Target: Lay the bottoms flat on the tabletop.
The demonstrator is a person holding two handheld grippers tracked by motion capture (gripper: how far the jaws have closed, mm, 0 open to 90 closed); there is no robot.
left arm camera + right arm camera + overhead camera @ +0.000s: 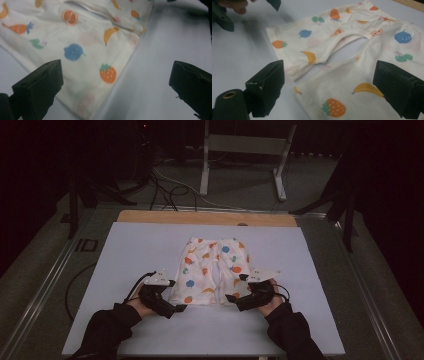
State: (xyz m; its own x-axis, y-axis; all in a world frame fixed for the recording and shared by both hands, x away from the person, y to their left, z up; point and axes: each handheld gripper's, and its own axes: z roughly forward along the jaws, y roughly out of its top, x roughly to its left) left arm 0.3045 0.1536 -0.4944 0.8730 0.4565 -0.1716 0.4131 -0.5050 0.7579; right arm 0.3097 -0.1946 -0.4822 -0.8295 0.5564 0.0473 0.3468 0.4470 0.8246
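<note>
Pale sheet covers most of tabletop; strip of bare wooden table shows along far edge. White metal frame stands on grey floor beyond table. Black and white cables snake across floor at far left. Dark stand legs at right. Room around dim.

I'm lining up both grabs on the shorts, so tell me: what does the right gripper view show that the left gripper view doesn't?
The right gripper view alone takes in both leg hems, the curved crotch seam, the waistband and the left gripper across the table. The left gripper view alone gives a close look at one leg's hem corner between its open jaws. Both show the fruit-print shorts flat on the white table.
</note>
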